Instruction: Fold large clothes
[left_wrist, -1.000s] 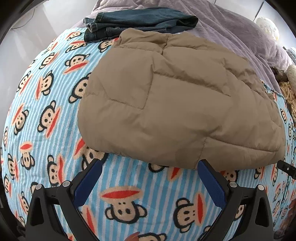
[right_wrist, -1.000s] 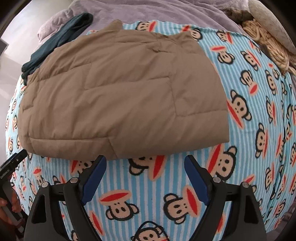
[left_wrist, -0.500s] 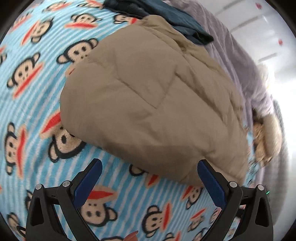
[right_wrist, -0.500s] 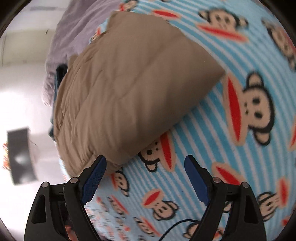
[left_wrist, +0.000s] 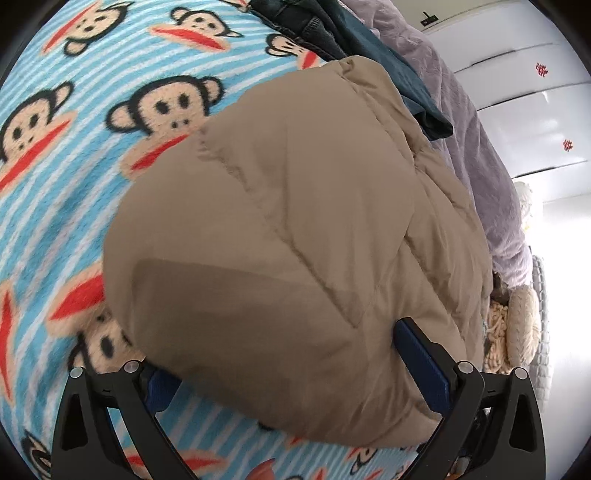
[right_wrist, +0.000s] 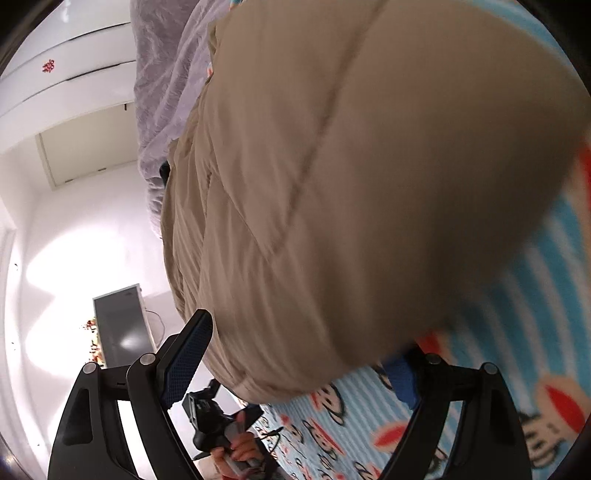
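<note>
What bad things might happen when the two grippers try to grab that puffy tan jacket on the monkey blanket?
1. The tan jacket is thick and puffy. Both grippers straddle its near edge with jaws wide open, so the left gripper or right gripper may pinch only the top layer and the fold could fall open.
2. One finger of each gripper sits low beside the monkey blanket, so it might get grabbed too.
3. The folded jeans lie right behind the jacket and could get shoved.
</note>
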